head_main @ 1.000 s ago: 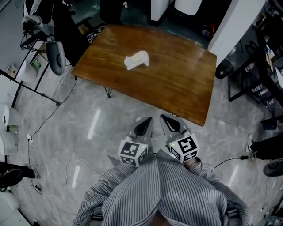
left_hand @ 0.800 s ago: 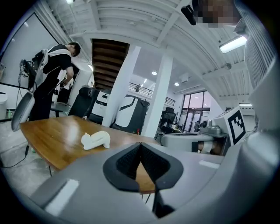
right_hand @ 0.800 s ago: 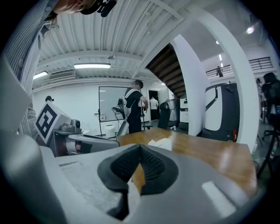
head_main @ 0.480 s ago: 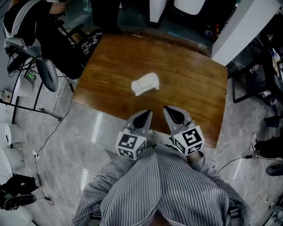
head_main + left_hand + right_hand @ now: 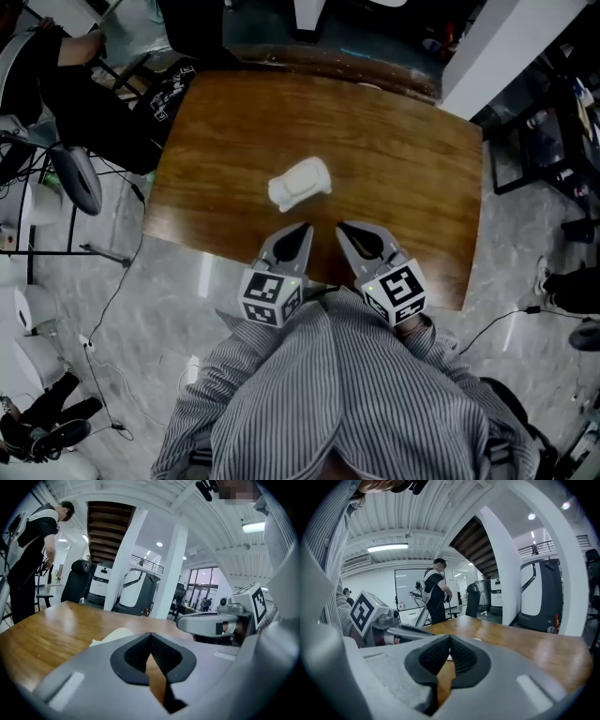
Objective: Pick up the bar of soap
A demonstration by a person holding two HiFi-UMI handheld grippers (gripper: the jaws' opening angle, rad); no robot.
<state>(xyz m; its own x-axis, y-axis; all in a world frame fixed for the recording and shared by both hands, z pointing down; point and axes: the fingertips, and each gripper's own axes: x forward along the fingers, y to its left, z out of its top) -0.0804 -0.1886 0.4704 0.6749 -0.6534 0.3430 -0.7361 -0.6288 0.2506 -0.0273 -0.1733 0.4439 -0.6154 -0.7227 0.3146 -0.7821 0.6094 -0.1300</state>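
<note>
Both grippers: I'm holding them side by side over the near edge of the wooden table (image 5: pixel 412 169), tips pointing away from my body.

L gripper (image 5: pixel 302 228): I'm holding the jaws fully closed, pads meeting at the tips. Nothing is sitting btwn them; only wood grain is showing through the slot behind the tips.

R gripper (image 5: pixel 343 228): same, jaws closed tip to tip and gripping nothing. In the R gripper view the table top is showing in the gap below the pads.

Bar of soap (image 5: pixel 300 184): pale, oblong, lying flat on the table w/ its long axis running diagonally. In the head view it's sitting just beyond my tips, apart from both and touching neither. It's lying roughly ahead of the L tips and off to the left of the R tips. In the L gripper view it's peeking over the top edge of the left jaw, left of the closed tips, partly hidden by the jaw body.

Bkgd: a person in dark clothes (image 5: pixel 33 550) is standing past the far left corner of the table.
</note>
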